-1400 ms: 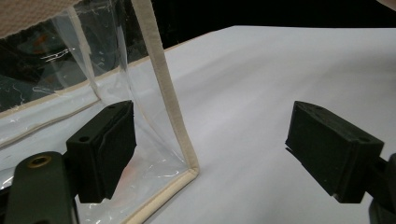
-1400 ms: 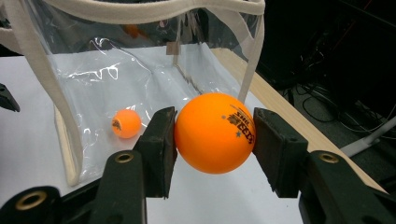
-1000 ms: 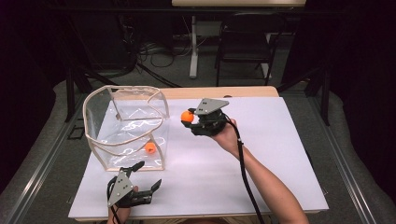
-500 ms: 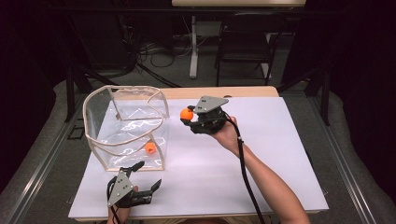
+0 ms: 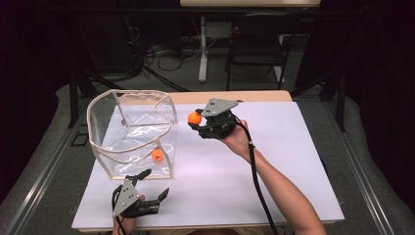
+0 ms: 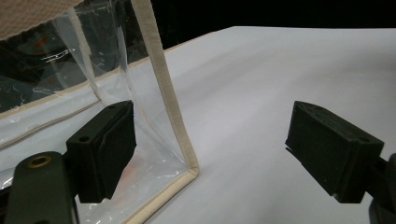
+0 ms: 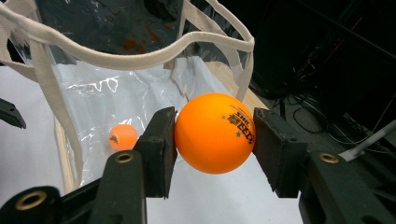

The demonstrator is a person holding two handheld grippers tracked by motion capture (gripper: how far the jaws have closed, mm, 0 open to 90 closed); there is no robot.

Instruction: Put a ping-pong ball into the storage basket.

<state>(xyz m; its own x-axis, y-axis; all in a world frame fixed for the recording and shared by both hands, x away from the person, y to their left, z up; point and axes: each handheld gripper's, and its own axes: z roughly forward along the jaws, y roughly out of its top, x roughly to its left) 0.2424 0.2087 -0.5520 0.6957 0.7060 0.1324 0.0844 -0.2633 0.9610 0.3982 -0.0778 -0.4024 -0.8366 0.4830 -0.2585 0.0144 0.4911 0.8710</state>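
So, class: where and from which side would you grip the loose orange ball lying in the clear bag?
Grip the ball in the bag across its middle, coming straight down through the open top rim. It is round, so any opposite pair of sides will likely do; the bag's clear walls stand all round it. The right gripper holds its own ball that way.

A white sheet (image 5: 293,161) is covering the surface, and a strip of wood (image 5: 230,96) is showing at its far edge. Behind it, a dark chair (image 5: 257,51) is standing on the floor, with cables (image 5: 161,54) lying near a white post (image 5: 202,49).
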